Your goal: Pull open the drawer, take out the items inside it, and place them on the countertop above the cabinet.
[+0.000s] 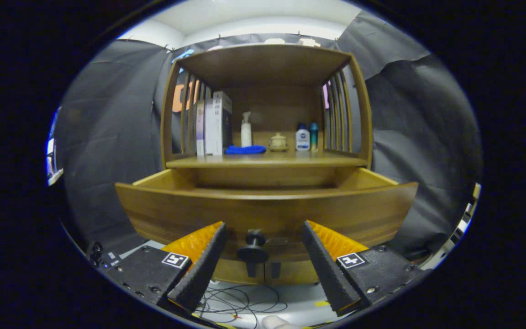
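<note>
The wooden cabinet's drawer (pixel 267 208) stands pulled out toward me, its curved front filling the space just ahead of my fingers. Its dark round knob (pixel 254 249) sits between my fingers, untouched by either. My gripper (pixel 263 230) is open, one finger on each side of the knob with a wide gap. The drawer's inside is hidden behind its front panel. Above it runs the countertop (pixel 318 160) under the shelf roof.
On the countertop stand upright books (pixel 215 123), a folded blue cloth (pixel 244 149), a white pump bottle (pixel 246 130), a small lidded jar (pixel 278 141), and two small bottles (pixel 306 137). Slatted side walls flank them. Cables (pixel 240 301) lie on the floor below the drawer.
</note>
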Available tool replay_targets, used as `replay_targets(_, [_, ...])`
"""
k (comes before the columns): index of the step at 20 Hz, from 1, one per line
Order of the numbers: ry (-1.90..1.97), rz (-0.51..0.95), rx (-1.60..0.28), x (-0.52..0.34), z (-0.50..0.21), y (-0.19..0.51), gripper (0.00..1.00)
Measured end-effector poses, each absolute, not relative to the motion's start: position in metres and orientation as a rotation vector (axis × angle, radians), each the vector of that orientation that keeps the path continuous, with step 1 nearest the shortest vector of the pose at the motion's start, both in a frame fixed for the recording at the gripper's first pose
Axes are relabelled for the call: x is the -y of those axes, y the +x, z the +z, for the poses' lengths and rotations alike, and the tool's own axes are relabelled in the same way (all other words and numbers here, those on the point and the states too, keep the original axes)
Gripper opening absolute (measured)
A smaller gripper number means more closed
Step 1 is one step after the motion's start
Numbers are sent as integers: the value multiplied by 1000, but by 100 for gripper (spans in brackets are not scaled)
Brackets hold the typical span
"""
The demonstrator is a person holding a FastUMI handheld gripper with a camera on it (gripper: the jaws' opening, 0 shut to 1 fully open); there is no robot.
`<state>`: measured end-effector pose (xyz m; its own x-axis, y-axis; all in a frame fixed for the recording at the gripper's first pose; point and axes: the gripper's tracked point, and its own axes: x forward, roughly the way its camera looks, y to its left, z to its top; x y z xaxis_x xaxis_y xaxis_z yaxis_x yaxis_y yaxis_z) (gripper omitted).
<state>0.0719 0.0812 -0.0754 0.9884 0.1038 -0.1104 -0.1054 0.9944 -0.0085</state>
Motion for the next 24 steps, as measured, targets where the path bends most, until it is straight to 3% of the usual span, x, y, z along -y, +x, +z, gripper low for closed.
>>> replay_targets(6, [35, 46, -10, -39, 47, 93, 100])
replay_targets(12, [42, 50, -74, -47, 118, 162, 100])
replay_targets(18, [10, 105, -347, -87, 87, 229, 100])
replay_targets(24, [-81, 149, -768, -118, -8, 241, 97])
